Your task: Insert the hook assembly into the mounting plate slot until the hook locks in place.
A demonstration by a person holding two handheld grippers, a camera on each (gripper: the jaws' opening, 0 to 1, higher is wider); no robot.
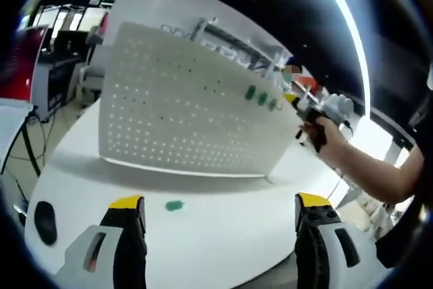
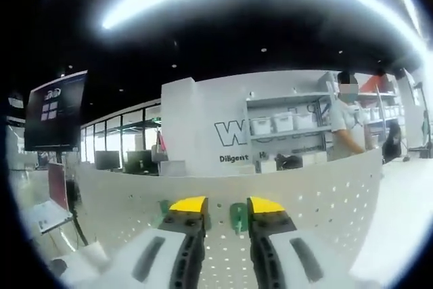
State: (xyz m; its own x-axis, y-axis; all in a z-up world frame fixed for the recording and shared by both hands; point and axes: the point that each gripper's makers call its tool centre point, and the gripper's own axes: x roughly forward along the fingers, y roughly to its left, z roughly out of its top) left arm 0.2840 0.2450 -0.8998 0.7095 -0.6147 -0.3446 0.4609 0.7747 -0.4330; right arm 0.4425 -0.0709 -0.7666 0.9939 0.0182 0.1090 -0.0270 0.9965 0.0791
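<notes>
A white perforated mounting plate (image 1: 183, 113) stands upright on the round white table (image 1: 223, 248). Three green hooks (image 1: 262, 98) sit in a row near its upper right. Another green hook (image 1: 174, 205) lies loose on the table in front of the plate. My left gripper (image 1: 220, 202) is wide open above the table's near side, holding nothing. A person's hand holds my right gripper (image 1: 304, 116) at the plate's right end. In the right gripper view, my right gripper (image 2: 227, 205) faces the plate (image 2: 325, 194), jaws narrowly apart, with a green hook (image 2: 238, 217) in the gap beside the right jaw. A second hook (image 2: 164, 208) shows left of the jaws.
A dark round object (image 1: 45, 221) lies at the table's left edge. Desks and a red panel (image 1: 20, 59) stand to the left. White shelving with bins (image 2: 284, 123) and a person (image 2: 346, 120) are behind the plate. A dark screen (image 2: 55, 109) hangs at the left.
</notes>
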